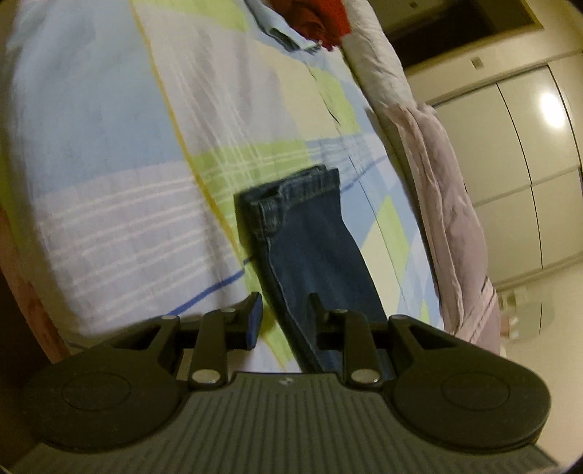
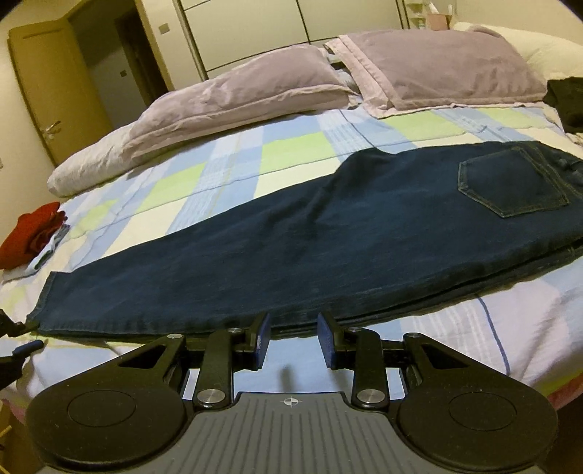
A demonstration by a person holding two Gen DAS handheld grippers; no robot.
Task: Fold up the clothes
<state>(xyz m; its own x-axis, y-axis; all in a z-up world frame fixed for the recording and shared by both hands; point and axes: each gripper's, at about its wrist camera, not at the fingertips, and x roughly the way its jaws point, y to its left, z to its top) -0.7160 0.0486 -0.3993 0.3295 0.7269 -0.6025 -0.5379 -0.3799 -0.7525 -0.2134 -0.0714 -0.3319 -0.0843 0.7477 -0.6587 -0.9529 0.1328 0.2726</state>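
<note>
Jeans [image 2: 309,233] look heavy, floppy denim; I'd pinch the thick hem at nine o'clock. Left hand-held gripper [image 1: 284,313] and right hand-held gripper [image 2: 293,330] both released.

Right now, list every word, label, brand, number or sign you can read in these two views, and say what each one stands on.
No readable text in either view.
Left gripper body: a small pale mark at the centre, too blurred to read.
Right gripper body: a crosshair symbol at the centre, no letters or numbers.
Jeans: back pocket shows only stitching, no brand tag visible.
Wall plates beside the doorway: blank.
</note>
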